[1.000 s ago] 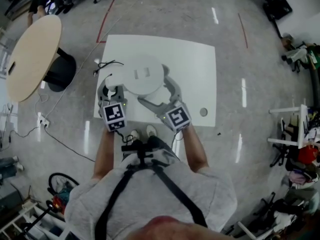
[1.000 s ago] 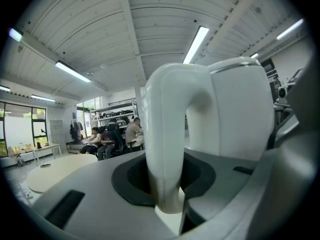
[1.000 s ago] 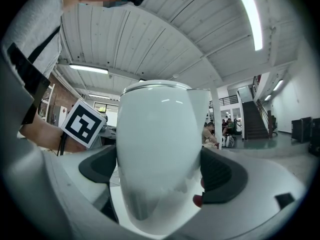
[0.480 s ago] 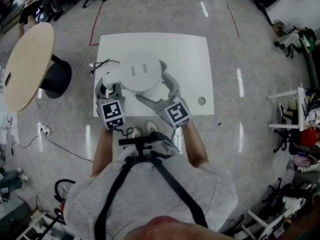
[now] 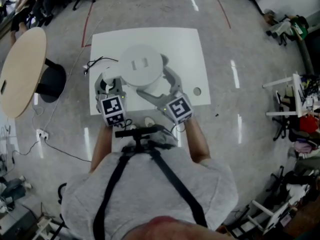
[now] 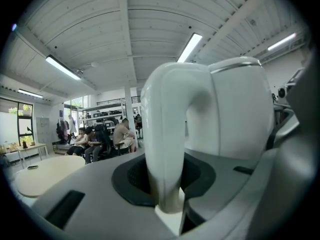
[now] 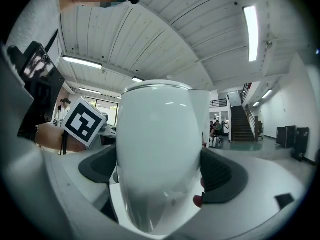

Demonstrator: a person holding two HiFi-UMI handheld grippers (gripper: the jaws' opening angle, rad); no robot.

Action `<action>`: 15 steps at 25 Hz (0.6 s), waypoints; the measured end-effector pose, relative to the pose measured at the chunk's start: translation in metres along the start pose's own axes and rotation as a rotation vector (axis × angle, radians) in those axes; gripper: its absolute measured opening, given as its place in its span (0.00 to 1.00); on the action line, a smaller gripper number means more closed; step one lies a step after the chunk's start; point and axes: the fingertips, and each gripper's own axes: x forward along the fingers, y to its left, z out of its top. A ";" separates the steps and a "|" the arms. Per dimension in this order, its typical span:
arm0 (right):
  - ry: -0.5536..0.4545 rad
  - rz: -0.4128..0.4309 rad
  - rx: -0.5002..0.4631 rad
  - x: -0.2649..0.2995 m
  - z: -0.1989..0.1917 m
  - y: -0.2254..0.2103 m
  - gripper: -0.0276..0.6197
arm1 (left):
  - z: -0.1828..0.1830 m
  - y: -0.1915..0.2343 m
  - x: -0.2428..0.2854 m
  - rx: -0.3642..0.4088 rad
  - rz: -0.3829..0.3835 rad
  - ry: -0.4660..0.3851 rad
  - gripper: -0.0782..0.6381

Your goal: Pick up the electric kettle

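Kettle (image 5: pixel 142 66) | left gripper (image 5: pixel 108 86) fingers clamp handle (image 6: pixel 165 134) | right gripper (image 5: pixel 157 86) fingers clamp body (image 7: pixel 155 154) | underside hidden

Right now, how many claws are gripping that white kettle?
2. The left claw is clamped on the handle of the kettle. The right claw is clamped around its round body. No other claw shows.

I am working in an open office-lab: polished floor (image 5: pixel 240 44) around the white table (image 5: pixel 186 54), round table (image 5: pixel 20 71) left of it, rack (image 5: pixel 298 109) right.
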 end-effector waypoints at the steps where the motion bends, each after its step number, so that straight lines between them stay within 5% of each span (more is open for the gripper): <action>1: 0.003 -0.006 0.001 -0.002 0.000 0.000 0.86 | -0.001 -0.002 0.000 0.006 -0.005 0.000 0.24; 15: -0.014 -0.050 0.002 -0.015 0.000 0.002 0.86 | 0.001 -0.012 -0.003 -0.002 -0.026 -0.009 0.24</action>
